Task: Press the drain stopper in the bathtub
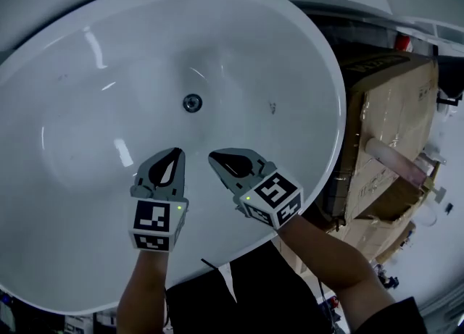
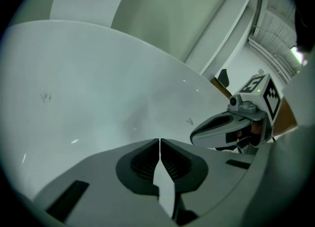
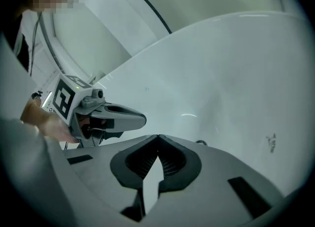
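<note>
Forearms [image 1: 145, 289] and marker cubes fill the near edge of the head view. The left claw [image 1: 172, 157] and right claw [image 1: 217, 160] hover side by side over the white bathtub [image 1: 80, 144]. Both point toward the drain stopper [image 1: 192, 103], which sits at the basin's bottom, apart from either tip. Print on the cardboard box [image 1: 388, 108] beside the tub is too blurred to read.

From the left gripper view, the left claw is closed tip to tip and holds nothing, with bare tub wall ahead.

From the right gripper view, the right claw is likewise closed and empty.

This looks like the approach step. Next, one closed tip probably needs to descend squarely onto the stopper and push.
</note>
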The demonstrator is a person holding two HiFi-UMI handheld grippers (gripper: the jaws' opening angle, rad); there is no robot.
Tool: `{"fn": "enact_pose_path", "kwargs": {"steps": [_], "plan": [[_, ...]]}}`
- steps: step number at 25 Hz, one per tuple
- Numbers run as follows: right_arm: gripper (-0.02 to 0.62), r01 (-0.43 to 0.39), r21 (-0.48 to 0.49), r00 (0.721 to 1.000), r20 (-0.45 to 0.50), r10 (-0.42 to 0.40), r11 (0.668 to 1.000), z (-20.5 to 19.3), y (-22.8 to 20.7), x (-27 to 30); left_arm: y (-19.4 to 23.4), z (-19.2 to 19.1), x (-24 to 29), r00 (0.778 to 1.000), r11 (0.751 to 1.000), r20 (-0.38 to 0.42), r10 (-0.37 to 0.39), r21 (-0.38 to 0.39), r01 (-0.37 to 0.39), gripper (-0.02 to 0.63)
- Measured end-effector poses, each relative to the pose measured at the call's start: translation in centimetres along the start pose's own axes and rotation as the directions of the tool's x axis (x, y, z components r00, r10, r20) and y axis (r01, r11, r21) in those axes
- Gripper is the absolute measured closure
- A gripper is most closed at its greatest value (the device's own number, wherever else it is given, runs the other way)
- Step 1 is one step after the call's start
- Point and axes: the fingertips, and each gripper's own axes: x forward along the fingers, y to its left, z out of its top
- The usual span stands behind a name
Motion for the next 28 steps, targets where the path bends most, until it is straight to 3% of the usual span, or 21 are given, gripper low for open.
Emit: {"fn": "enact_pose_path", "kwargs": {"steps": [5, 7, 13, 19, 28], "plan": [[0.581, -0.024, 0.103, 1.0, -0.016, 0.026, 0.994, -1.4, -2.6, 4.8, 2.5, -2.3, 3.6, 1.0, 1.0, 0.0, -0.007, -0.004, 0.007, 0.583], [0.581, -0.02, 0.099, 0.999, -0.036, 0.023, 0.995, -2.1, -3.5, 6.6, 3.8, -3.2, 4.6, 1.0, 1.0, -0.005, 0.002, -0.021, -0.003, 0.581], [0.581, 0.032, 0.011, 0.994, -0.11, -0.031, 0.999, -4.0, -7.2, 12.3, 7.5, -6.6, 7.4, 0.999, 0.99, -0.033, 0.037, -0.132, -0.041, 0.583], [0.581, 0.088, -0.179, 0.965, -0.228, -0.128, 0.98, -6.6, -12.0, 18.3, 9.5, -9.2, 11.1, 0.997, 0.988, -0.075, 0.036, -0.149, -0.047, 0.581], [0.581, 0.18, -0.319, 0.905, -0.318, -0.284, 0.931, -8.9, -17.3, 23.1, 12.4, -12.4, 15.0, 0.988, 0.984, -0.14, 0.062, -0.159, -0.084, 0.583]]}}
